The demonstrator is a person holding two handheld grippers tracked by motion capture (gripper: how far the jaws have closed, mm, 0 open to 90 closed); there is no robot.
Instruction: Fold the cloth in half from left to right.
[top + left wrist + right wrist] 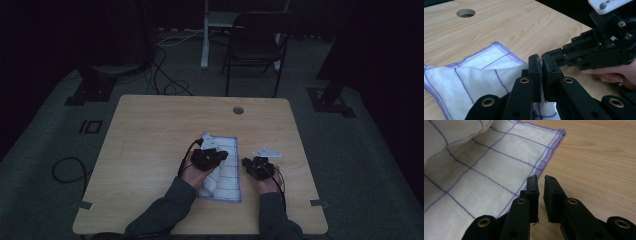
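A white cloth with a purple grid [227, 175] [474, 75] [486, 170] lies on the wooden table [150, 150], right of centre. My left gripper [222, 154] [541, 62] is over the cloth, shut on a raised fold of it. A sliver of white shows between its jaws. My right gripper [246, 162] [541, 182] sits just off the cloth's right edge, low over bare wood. Its jaws are all but together with only a thin slit between them, and nothing is in it. In the left gripper view the right gripper [594, 50] sits close by, pointing at my left jaws.
A round cable hole [238, 110] [465, 12] is near the table's far edge. A dark chair [255, 40] and loose cables [165, 75] are on the floor beyond the table. Bare wood [145, 145] spreads left of the cloth.
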